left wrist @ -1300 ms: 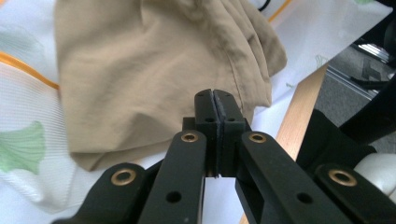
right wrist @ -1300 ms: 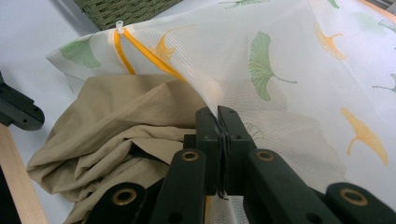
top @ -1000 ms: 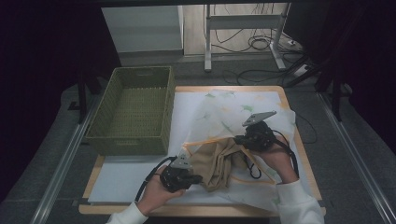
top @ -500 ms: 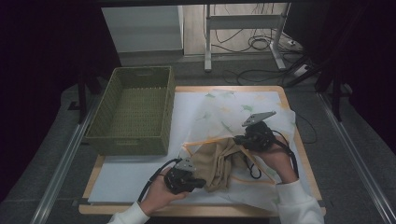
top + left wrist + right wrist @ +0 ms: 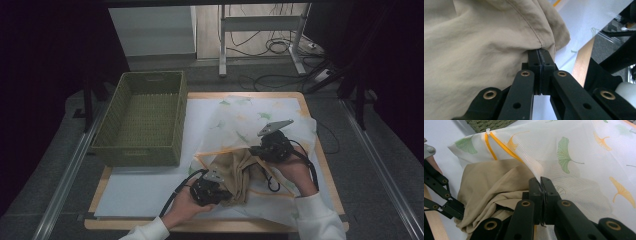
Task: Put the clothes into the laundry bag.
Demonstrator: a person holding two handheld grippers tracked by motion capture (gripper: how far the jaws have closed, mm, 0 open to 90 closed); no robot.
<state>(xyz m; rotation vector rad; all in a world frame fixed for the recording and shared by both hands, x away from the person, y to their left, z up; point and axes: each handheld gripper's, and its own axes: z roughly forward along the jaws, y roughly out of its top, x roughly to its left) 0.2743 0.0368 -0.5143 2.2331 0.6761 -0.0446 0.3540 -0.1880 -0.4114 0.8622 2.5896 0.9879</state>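
High view, progress: the beige garment point(image 5: 234, 176) lies bunched at the mouth of the mesh laundry bag point(image 5: 260, 130). Part of it is under the netting and part spills toward the near edge, so the bagging looks about half done.
High view, left to do: by my reading, the loose part has yet to go through the orange-trimmed opening, and the zip has yet to be closed.
High view, place: both lie on the white sheet over the tabletop point(image 5: 320, 160), right of the green woven basket point(image 5: 142, 122), which holds nothing.
High view, grippers: the left gripper point(image 5: 220, 192) sits at the garment's near edge. The right gripper point(image 5: 257, 150) sits at the bag's opening, just beyond the bunch.

Left gripper view, grip: the left gripper point(image 5: 540, 53) has its jaws pressed together on a seamed fold of the garment point(image 5: 474, 45).
Left gripper view, look: the cloth is soft, matte and tan, with a stitched hem and deep creases.

Right gripper view, grip: the right gripper point(image 5: 540, 182) has its jaws clamped on the bag's mesh edge, lifting it off the garment.
Right gripper view, look of bag: the bag point(image 5: 579, 157) is white see-through netting printed with green and yellow ginkgo leaves, with an orange zip band point(image 5: 499, 145) along the mouth.
Right gripper view, look of garment: the garment point(image 5: 491, 187) is crumpled under the raised flap, its near end outside the bag.
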